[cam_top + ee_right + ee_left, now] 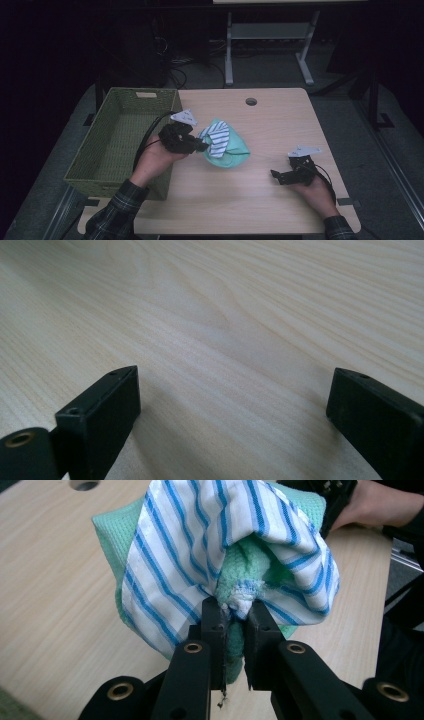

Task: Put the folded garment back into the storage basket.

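Worktop (280, 200): pale wood grain, a round hole (251, 101) near its far edge.

Basket (80, 165): green woven, rectangular, sits over the worktop's left side, just beside your left hand.

Cloths: a mint-green waffle-knit cloth (232, 157) lies bunched near the middle of the worktop, with a white cloth with blue stripes (216, 138) draped over its top. In your left gripper view the striped cloth (165, 580) folds over the green one (252, 562) like a hood; the green shows at the sides and in the pocket under the fold, and a frayed white-and-blue edge sits right at the tips.

Your left gripper (199, 146): fingers (216, 630) nearly closed, pinching the bunched cloths at their near edge. Green fabric shows in the narrow gap, and the striped edge is caught at the tips.

Your right gripper (280, 175): low at the worktop's right side, well apart from the cloths. Fingers (100, 410) spread wide, with bare wood between them; they hold nothing.
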Demonstrator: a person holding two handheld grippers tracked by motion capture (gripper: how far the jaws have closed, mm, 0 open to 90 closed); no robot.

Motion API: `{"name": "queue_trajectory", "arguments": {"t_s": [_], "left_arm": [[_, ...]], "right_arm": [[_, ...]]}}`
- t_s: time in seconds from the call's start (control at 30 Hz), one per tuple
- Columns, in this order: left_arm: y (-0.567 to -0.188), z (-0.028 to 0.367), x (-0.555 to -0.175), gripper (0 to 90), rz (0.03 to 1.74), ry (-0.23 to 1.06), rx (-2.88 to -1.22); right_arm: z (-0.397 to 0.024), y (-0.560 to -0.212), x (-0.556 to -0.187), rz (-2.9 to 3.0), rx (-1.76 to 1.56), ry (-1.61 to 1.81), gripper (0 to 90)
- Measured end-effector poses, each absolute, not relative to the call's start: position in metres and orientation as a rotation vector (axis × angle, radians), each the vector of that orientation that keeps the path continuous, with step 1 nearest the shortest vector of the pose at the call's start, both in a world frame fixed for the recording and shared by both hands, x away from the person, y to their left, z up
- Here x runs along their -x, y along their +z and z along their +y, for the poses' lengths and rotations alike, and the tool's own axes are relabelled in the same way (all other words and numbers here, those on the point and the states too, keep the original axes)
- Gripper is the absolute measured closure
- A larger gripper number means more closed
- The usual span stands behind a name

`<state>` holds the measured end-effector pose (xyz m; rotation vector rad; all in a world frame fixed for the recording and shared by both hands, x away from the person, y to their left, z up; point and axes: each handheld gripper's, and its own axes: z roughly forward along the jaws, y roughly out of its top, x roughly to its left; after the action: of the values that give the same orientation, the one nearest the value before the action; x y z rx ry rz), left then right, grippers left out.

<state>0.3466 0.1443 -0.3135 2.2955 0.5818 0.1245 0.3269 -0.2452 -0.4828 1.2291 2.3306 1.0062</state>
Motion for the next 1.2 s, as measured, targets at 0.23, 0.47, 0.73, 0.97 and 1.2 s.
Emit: {"name": "queue_trajectory", "arguments": {"t_s": [0.23,0.47,0.73,0.97,1.2], "left_arm": [[-0.307,0.162,-0.351,81.0,0.626,0.157,-2.276],[-0.301,0.184,-0.353,81.0,0.682,0.193,-2.258],[-0.294,0.211,-0.352,81.0,0.754,0.246,-2.228],[-0.289,0.232,-0.352,81.0,0.811,0.300,-2.203],[-0.288,0.253,-0.352,81.0,0.897,0.335,-2.164]], "right_arm": [[-0.245,-0.483,-0.327,2.330,-1.229,1.006,6.5],[-0.245,-0.483,-0.327,2.330,-1.229,1.007,6.5],[-0.245,-0.483,-0.327,2.329,-1.230,1.007,6.5],[-0.245,-0.483,-0.327,2.329,-1.231,1.006,6.5],[-0.245,-0.483,-0.327,2.329,-1.231,1.006,6.5]]}}
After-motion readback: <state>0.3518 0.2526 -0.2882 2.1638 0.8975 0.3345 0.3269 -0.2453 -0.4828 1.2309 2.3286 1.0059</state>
